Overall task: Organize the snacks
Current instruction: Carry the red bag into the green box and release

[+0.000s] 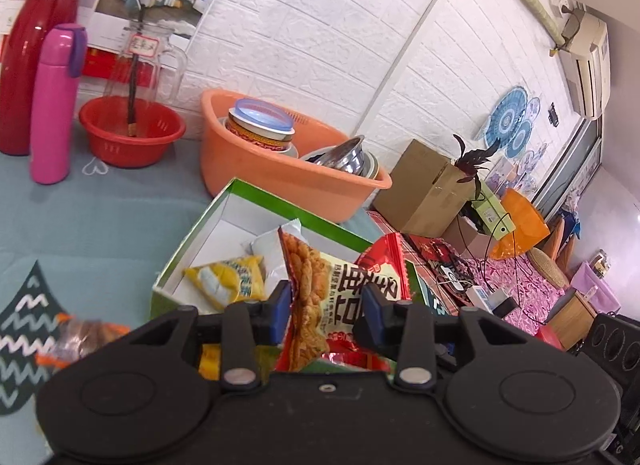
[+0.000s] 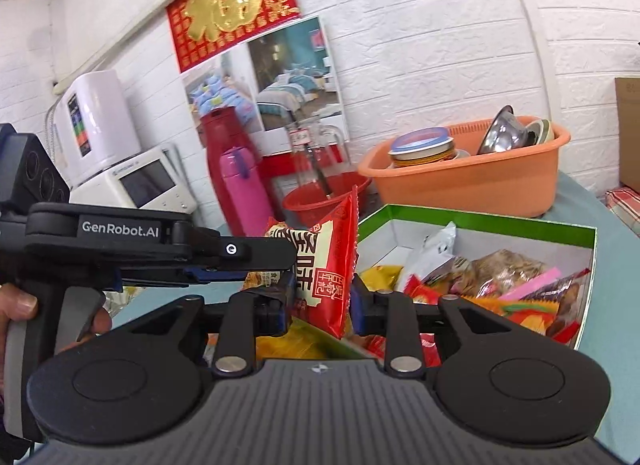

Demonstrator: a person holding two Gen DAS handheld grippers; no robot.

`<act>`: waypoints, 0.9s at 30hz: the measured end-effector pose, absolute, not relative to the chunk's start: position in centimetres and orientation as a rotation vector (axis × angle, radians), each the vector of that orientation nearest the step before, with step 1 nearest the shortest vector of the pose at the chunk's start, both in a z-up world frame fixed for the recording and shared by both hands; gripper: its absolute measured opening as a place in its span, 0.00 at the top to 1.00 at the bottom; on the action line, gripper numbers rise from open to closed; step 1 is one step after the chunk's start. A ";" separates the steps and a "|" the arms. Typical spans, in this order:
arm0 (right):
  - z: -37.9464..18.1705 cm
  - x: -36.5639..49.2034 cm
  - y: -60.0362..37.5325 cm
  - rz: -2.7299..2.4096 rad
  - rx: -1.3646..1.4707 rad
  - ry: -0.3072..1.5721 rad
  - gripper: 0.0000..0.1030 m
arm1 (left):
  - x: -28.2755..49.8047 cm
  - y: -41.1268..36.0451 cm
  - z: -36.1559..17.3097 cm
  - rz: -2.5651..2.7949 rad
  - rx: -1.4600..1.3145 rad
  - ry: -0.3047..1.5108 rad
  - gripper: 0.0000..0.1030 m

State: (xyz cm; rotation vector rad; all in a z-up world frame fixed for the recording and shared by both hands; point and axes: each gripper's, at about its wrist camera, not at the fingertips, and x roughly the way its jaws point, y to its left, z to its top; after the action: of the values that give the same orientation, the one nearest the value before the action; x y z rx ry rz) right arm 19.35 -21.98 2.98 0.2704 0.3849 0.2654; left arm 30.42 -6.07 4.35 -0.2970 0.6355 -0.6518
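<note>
My left gripper point(image 1: 327, 305) is shut on a red and white snack packet point(image 1: 312, 277) with a fried-snack picture, held upright above the near edge of the green box point(image 1: 280, 201). A yellow packet point(image 1: 228, 277) and a white packet point(image 1: 264, 245) lie in the box. My right gripper point(image 2: 322, 299) is shut on a red snack packet point(image 2: 332, 265) of like design, beside the same green box point(image 2: 480, 217), which holds several packets. The left gripper point(image 2: 288, 261) comes in from the left up to that packet's edge. Whether both grip one packet I cannot tell.
An orange basin point(image 1: 296, 181) with bowls stands behind the box. A red basket point(image 1: 132, 133), a pink flask point(image 1: 54, 105) and a red jug point(image 1: 36, 45) stand at the back left. A loose packet point(image 1: 80, 337) lies on the cloth. A person's hand point(image 2: 16, 305) holds the left gripper.
</note>
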 end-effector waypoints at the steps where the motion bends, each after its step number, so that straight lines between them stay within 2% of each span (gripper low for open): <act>1: 3.0 19.9 -22.2 0.259 0.264 0.383 0.52 | 31.0 -6.2 4.3 -0.656 -0.294 0.634 0.51; 5: 2.7 21.7 -22.7 0.242 0.235 0.380 0.52 | 33.4 -6.6 3.7 -0.660 -0.304 0.641 0.50; 7: 2.2 22.7 -22.7 0.230 0.201 0.386 0.51 | 34.3 -6.8 3.1 -0.650 -0.293 0.644 0.44; 8: 1.9 23.2 -22.5 0.215 0.172 0.395 0.51 | 34.6 -6.9 2.7 -0.634 -0.281 0.647 0.22; 9: 1.5 23.7 -22.2 0.186 0.129 0.407 0.44 | 34.9 -7.0 2.3 -0.609 -0.267 0.653 0.00; 10: 1.0 24.1 -21.8 0.143 0.073 0.416 0.30 | 35.0 -7.0 1.9 -0.578 -0.262 0.657 0.00; 12: 0.2 24.2 -21.3 0.081 -0.015 0.418 0.12 | 34.9 -6.6 1.5 -0.545 -0.265 0.662 0.00; 18: 0.1 22.7 -22.0 0.123 0.025 0.417 0.05 | 33.5 -5.9 2.4 -0.540 -0.236 0.662 0.00; 19: 0.5 22.0 -22.0 0.133 0.033 0.406 0.00 | 32.9 -5.8 2.8 -0.544 -0.231 0.657 0.00; 27: 2.5 15.2 -21.3 0.231 0.057 0.362 0.00 | 26.1 -4.2 4.9 -0.550 -0.195 0.637 0.00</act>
State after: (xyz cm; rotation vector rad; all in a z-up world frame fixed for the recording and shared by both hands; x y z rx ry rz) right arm 15.19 -21.29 2.47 0.0573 0.3621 0.2310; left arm 26.06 -4.21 4.93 -0.1948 0.6367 -0.5498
